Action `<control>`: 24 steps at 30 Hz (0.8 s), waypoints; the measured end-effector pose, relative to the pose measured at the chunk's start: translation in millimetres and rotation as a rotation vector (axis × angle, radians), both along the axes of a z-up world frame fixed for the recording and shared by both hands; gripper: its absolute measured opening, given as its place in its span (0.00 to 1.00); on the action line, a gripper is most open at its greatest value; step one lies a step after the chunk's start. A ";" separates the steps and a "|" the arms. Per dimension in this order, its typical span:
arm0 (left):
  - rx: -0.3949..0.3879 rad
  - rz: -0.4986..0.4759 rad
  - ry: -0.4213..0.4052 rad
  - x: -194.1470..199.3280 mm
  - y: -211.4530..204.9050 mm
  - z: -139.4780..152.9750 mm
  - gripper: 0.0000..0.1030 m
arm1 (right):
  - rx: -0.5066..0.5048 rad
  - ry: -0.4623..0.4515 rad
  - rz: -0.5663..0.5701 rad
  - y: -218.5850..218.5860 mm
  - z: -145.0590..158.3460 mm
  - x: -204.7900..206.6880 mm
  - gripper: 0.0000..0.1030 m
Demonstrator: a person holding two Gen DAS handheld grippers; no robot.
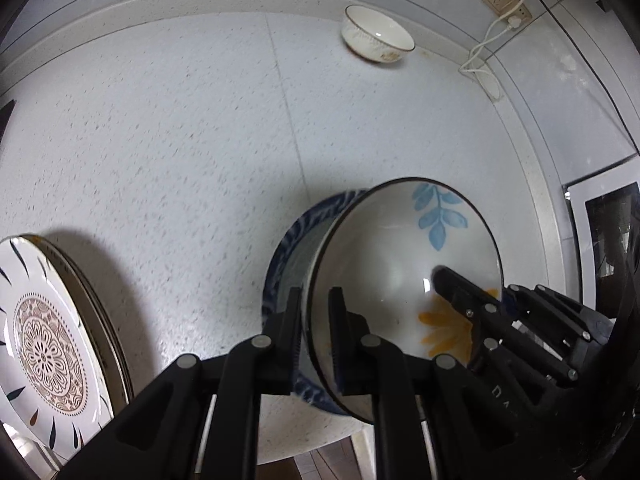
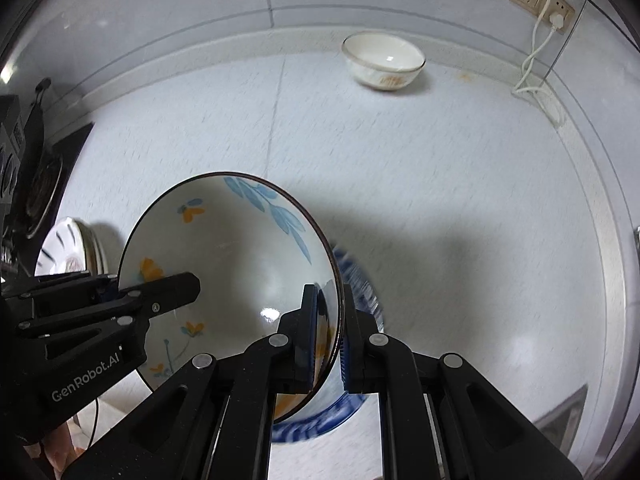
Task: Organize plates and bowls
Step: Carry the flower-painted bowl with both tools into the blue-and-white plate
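Note:
A white bowl with blue leaves and orange flowers (image 1: 400, 248) (image 2: 240, 248) hangs tilted over the counter, held by both grippers. My left gripper (image 1: 316, 320) is shut on its left rim, one finger inside and one outside. My right gripper (image 2: 329, 320) is shut on the opposite rim, and one of its fingers (image 1: 452, 284) shows inside the bowl in the left wrist view. Just beneath and partly hidden by it, a blue-patterned bowl (image 1: 284, 264) (image 2: 316, 428) rests on the counter. A small white bowl with a gold rim (image 1: 378, 36) (image 2: 384, 62) stands at the back near the wall.
A stack of patterned plates (image 1: 44, 340) (image 2: 68, 248) lies at the left. The speckled counter (image 1: 180, 160) ends at a front edge (image 1: 304, 444) close below the blue bowl. Wall sockets with a white cable (image 1: 488, 56) (image 2: 536, 72) sit at the back right; a stove (image 2: 40, 184) is at the far left.

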State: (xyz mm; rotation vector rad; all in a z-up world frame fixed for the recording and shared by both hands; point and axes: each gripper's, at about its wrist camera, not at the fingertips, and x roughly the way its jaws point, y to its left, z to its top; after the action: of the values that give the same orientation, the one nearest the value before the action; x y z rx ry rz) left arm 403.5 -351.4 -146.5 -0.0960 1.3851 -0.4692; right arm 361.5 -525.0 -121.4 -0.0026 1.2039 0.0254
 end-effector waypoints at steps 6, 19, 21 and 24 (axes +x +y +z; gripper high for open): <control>0.012 -0.024 0.019 -11.3 0.4 -18.4 0.11 | 0.008 0.033 -0.032 11.5 -19.1 -24.8 0.09; 0.048 -0.070 0.024 -6.7 -15.1 -38.9 0.11 | 0.053 0.078 -0.096 -8.1 -55.1 -25.1 0.10; 0.046 -0.072 0.031 -4.0 -19.6 -41.8 0.11 | 0.077 0.070 -0.102 -11.7 -56.5 -26.7 0.09; 0.033 -0.062 0.042 -0.8 -18.1 -42.3 0.11 | 0.073 0.071 -0.088 -11.4 -56.1 -27.7 0.09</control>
State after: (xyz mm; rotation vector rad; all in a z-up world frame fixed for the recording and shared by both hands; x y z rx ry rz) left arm 402.7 -369.6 -188.7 -0.0363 1.4399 -0.4977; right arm 333.8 -536.4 -177.5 0.1158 1.2721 -0.0073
